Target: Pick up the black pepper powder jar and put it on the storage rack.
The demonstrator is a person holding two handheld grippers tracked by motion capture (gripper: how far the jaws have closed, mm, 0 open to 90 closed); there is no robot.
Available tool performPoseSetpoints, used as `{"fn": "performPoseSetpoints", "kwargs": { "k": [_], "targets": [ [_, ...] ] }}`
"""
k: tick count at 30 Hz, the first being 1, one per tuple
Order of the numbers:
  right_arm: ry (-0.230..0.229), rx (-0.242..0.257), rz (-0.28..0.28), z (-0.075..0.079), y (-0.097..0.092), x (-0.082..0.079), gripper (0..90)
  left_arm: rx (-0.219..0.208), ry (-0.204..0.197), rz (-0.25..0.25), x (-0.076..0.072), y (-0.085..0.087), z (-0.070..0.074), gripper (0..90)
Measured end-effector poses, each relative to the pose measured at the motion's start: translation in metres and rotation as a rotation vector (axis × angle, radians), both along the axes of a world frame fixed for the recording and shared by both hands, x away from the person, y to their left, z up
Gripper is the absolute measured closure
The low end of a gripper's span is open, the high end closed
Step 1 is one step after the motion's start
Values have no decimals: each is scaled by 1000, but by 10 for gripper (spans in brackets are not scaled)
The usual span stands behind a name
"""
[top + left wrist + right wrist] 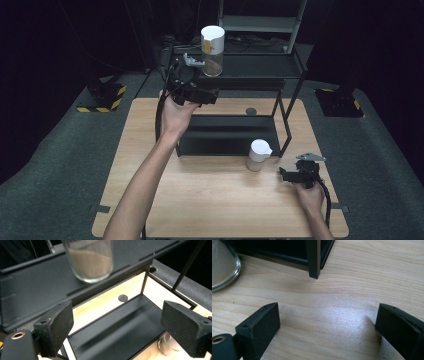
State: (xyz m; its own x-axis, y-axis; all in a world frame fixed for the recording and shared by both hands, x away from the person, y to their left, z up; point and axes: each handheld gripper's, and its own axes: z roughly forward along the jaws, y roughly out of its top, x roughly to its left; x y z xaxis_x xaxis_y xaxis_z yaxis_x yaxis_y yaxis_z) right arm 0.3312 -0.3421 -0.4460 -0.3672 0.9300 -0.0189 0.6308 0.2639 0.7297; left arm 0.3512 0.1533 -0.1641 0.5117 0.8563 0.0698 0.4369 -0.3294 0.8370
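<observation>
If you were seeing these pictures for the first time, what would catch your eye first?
The tall glass jar with a white lid, holding brown powder, on the black shelf rack's upper level, with the left tongs open beside it. Next, the smaller white-lidded jar on the wooden table, near the resting right tongs.

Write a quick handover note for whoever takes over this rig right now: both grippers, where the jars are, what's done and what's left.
Left hand-held gripper: open, empty, raised beside the tall jar on the rack's top shelf.
Right hand-held gripper: open, empty, low over the table.
Small jar: on the table by the rack's front right leg.
Done: neither jar is gripped.
Left: probably the tall jar's grasp; the small jar is untouched.
</observation>
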Motion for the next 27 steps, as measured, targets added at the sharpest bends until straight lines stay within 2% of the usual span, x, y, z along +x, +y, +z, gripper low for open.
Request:
{"fn": "performPoseSetpoints", "kwargs": {
  "k": [6, 11, 18, 27],
  "targets": [
    [0, 0, 0, 0, 0, 0, 51, 11, 17, -31, -5, -2, -17, 116],
    [0, 0, 0, 0, 0, 0, 51, 29, 21, -37, -11, -2, -35, 114],
    [0, 0, 0, 0, 0, 0, 51, 14, 55, -26, -13, 2, -62, 111],
    [1, 0, -1, 0, 0, 0, 51, -14, 88, -23, -14, 8, -89, 109]
  ]
}}
